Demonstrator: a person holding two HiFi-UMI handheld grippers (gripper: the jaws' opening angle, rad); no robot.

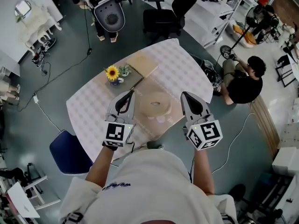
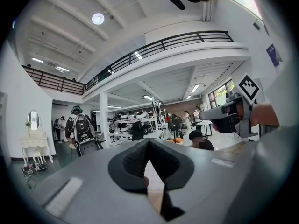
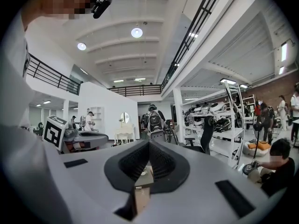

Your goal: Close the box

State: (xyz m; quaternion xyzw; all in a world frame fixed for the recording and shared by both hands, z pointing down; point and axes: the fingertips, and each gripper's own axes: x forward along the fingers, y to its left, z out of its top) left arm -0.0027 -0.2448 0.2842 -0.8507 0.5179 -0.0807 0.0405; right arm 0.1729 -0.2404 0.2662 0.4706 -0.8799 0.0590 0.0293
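Task's thing: cardboard box (image 1: pixel 174 107), flat and shallow, at the middle of the worktop (image 1: pixel 182 69), which is covered by a pale checked cloth.
Box state: open. The base faces up and its contents are exposed.
Contents: one pale round thing (image 1: pixel 154 104), ring-like, near the centre of the base. What it is, I cannot tell.
Lid: tan panel (image 1: pixel 142 63) lying back at 11 o'clock from the base, with a darker strip between the two. It looks hinged along that far edge, but the join is not clear.
Neighbour: sunflower (image 1: pixel 112 72) in a small pot, at 10 o'clock from the base, just beside the darker strip.
Left tongs: (image 1: pixel 130 96) clenched tip to tip with nothing between them, held level at 9 o'clock of the base, above the worktop.
Right tongs: (image 1: pixel 186 97) clenched and empty, at 3 o'clock of the base, level.
Contact: neither pair touches box or lid.
Progress (judged): the closed state is not reached, since the lid is fully back.
Left to do (judged): bring the tan panel over the base and seat it flat over the round thing.
Handling note (judged): light, thin card, so the lid should swing easily. The sunflower stands close to its path.
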